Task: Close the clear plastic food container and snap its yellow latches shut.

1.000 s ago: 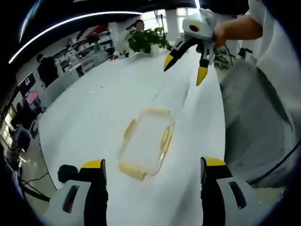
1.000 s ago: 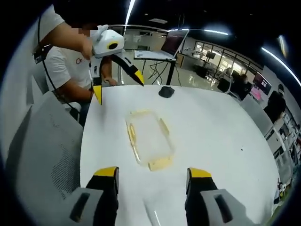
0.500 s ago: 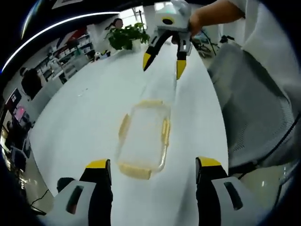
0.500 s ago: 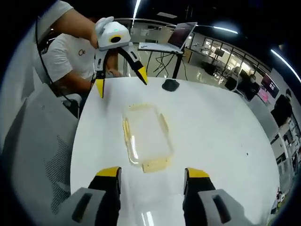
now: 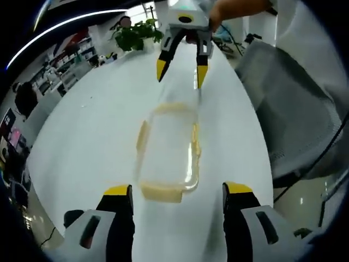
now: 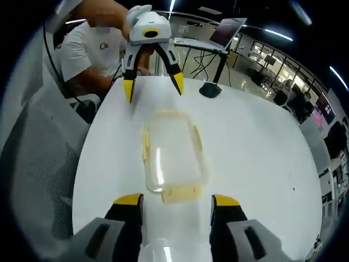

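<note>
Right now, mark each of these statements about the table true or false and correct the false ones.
1. The clear container lies on the white table. True.
2. The left gripper is clamped on a yellow latch. False: its jaws are open, and hold nothing.
3. The right gripper has its jaws spread apart. True.
4. A potted plant stands at the table's far end in the left gripper view. True.
5. A red mug stands beside the container. False: nothing stands beside it.

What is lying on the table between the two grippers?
In both views the clear food container with yellow latches lies on the white table between the left gripper and the right gripper.
</note>
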{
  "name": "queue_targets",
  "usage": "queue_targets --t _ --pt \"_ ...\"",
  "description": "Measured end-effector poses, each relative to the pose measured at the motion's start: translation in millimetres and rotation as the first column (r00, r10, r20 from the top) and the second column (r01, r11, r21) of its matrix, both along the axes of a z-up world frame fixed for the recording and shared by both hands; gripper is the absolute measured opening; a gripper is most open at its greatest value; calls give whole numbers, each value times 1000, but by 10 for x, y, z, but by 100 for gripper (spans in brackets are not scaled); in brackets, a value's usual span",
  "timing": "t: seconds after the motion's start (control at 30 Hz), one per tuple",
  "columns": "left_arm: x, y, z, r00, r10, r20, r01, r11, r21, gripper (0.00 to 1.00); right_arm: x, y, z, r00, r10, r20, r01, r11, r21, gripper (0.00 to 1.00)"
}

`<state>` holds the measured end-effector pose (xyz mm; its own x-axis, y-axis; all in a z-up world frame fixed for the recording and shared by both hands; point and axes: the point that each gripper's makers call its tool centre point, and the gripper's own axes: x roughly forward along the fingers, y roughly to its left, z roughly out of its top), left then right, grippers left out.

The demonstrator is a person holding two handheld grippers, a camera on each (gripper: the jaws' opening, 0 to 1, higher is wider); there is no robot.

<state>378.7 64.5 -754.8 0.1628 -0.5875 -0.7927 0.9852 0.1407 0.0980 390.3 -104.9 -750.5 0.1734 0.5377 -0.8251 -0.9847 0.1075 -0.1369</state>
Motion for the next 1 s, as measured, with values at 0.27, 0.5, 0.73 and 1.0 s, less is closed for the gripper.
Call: queue_targets --t 0.27,0.5,0.73,1.0 --pt "25 -17 -71 998 -47 -29 47 999 9 59 44 19 -158 1000 21 -20 -22 999 -44 42" --pt "71 13 -130 998 -52 -43 53 998 21 55 69 17 -286 998 47 -33 -49 996 -75 41" --pt "110 54 -219 996 -73 -49 76 996 50 51 84 13 -392 996 88 -33 -92 987 -132 41" --pt "234 57 -296 996 -75 -47 79 993 83 49 103 44 -431 993 106 -45 -112 984 -137 39"
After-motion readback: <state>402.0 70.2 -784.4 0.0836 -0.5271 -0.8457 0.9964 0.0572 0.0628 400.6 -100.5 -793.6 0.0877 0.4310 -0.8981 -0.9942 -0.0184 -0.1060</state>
